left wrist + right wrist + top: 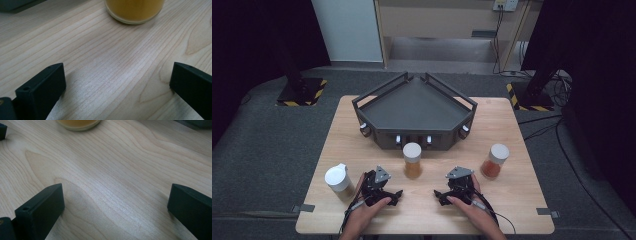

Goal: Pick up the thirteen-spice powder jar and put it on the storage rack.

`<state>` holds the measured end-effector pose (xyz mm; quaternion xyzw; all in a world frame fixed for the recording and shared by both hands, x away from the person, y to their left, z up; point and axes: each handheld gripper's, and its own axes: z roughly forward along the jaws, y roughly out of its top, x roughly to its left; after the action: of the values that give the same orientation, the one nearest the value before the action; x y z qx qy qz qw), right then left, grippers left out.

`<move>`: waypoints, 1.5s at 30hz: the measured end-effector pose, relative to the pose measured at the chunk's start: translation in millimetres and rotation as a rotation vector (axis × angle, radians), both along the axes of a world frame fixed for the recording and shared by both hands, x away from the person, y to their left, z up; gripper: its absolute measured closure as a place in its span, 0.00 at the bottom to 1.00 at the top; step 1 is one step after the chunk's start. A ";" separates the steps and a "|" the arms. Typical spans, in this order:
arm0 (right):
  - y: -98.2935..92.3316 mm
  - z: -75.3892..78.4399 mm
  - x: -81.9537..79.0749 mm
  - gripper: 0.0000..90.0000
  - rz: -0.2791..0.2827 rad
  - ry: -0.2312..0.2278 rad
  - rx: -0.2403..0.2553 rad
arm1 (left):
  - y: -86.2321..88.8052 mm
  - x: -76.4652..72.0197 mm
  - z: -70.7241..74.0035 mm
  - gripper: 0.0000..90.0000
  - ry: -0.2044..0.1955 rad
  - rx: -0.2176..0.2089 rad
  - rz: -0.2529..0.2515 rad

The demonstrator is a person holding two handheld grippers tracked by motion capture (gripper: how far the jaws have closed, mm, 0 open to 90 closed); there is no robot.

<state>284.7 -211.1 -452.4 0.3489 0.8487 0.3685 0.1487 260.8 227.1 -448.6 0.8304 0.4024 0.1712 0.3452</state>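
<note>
Three white-lidded jars stand on the wooden table (427, 210): one with amber contents (412, 161) in the middle, one with orange-red contents (495, 161) at the right, and a pale one with a spouted lid (338, 181) at the left. My left gripper (396, 194) rests on the table below and left of the amber jar, jaws wide open over bare wood (117, 80). My right gripper (438, 195) rests below and right of that jar, also open with nothing between its jaws (116, 200). The amber jar's base (135, 11) (78, 123) shows at the top of both gripper views.
A dark grey angular tray with raised rails (412, 107) sits on a base with knobs at the table's far half. Black stands with hazard-striped feet (302, 92) flank the table on the carpet. Bare wood lies between the two grippers.
</note>
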 end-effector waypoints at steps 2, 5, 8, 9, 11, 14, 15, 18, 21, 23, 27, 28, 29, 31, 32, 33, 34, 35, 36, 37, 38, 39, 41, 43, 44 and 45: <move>0.0 -0.1 -0.1 0.01 0.000 -0.001 0.001 | 0.6 0.7 -0.1 0.00 0.000 -0.001 -0.004; 0.0 0.0 0.0 0.01 0.000 0.000 0.000 | 0.6 0.8 -0.1 0.00 0.000 -0.001 -0.005; 0.0 0.0 0.0 0.01 0.000 0.000 0.000 | 0.6 0.8 -0.1 0.00 0.000 -0.001 -0.005; 0.0 0.0 0.0 0.01 0.000 0.000 0.000 | 0.6 0.7 -0.1 0.00 0.000 0.000 -0.005; 0.0 0.0 0.0 0.01 0.000 0.000 0.000 | 0.6 0.8 -0.1 0.00 0.000 0.000 -0.005; 0.0 0.0 0.0 0.01 0.000 0.000 0.000 | 0.6 0.8 -0.1 0.00 0.000 0.000 -0.005; 0.0 0.0 0.0 0.01 0.000 0.000 0.000 | 0.6 0.7 -0.1 0.00 0.000 -0.001 -0.005; 0.1 0.0 -0.1 0.01 0.000 0.000 0.000 | 0.5 0.6 -0.1 0.00 -0.001 0.000 -0.005; 0.1 0.0 -0.1 0.01 0.000 0.000 -0.001 | 0.0 0.2 0.1 0.00 -0.001 0.002 -0.003; 0.1 0.1 -0.1 0.01 0.000 0.000 -0.001 | -0.1 0.1 0.1 0.00 -0.001 0.002 -0.002; 0.1 0.1 -0.1 0.01 -0.001 0.000 -0.001 | -0.1 -0.3 0.2 0.00 0.001 -0.001 0.001; 0.1 0.0 -0.2 0.01 -0.001 0.000 -0.001 | 0.6 -0.4 1.0 0.00 0.004 0.001 -0.007; 0.2 0.0 -0.2 0.01 -0.001 0.000 -0.001 | 1.0 -1.1 1.3 0.00 0.004 0.001 -0.008; 0.2 0.0 -0.2 0.01 -0.001 0.000 -0.001 | 1.6 -2.9 1.9 0.01 0.002 0.004 -0.008; 0.2 0.0 -0.2 0.01 -0.001 0.000 -0.001 | 1.9 -3.8 2.7 0.01 0.001 0.007 -0.008; 0.2 0.0 -0.2 0.01 -0.001 0.000 -0.001 | 1.9 -3.8 2.7 0.01 0.001 0.007 -0.008; 0.2 0.0 -0.2 0.01 -0.001 0.000 -0.001 | 2.6 -5.0 3.3 0.01 0.000 0.004 -0.003; 0.2 0.0 -0.3 0.01 -0.001 0.000 -0.001 | 3.1 -6.2 4.3 0.01 0.000 0.000 0.004; 0.2 -0.1 -0.3 0.01 -0.001 -0.001 -0.001 | 3.5 -7.9 7.1 0.01 -0.004 0.001 0.005; 0.2 -0.1 -0.3 0.01 -0.001 -0.001 -0.001 | 3.5 -7.9 7.1 0.01 -0.004 0.001 0.005; 0.2 0.0 -0.4 0.01 -0.002 -0.001 -0.001 | 3.0 -8.8 8.8 0.02 -0.006 0.004 0.007; 0.2 -0.1 -0.3 0.01 -0.001 -0.001 -0.001 | 2.5 -9.2 10.3 0.02 -0.007 0.005 0.007; 0.2 0.0 -0.4 0.01 -0.001 -0.001 -0.001 | 0.8 -10.1 13.4 0.02 -0.008 0.013 0.002; 0.3 0.0 -0.5 0.01 -0.002 -0.002 -0.001 | -0.6 -11.5 16.0 0.02 -0.014 0.019 -0.001; 0.3 0.0 -0.6 0.01 -0.002 -0.001 -0.001 | -0.7 -13.1 18.9 0.02 -0.018 0.017 -0.001; 0.3 0.0 -0.6 0.01 -0.002 -0.001 -0.001 | -0.7 -13.1 18.9 0.02 -0.018 0.017 -0.001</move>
<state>284.2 -210.8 -452.4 0.3496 0.8484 0.3681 0.1499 247.8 226.4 -429.6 0.8319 0.3974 0.1821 0.3418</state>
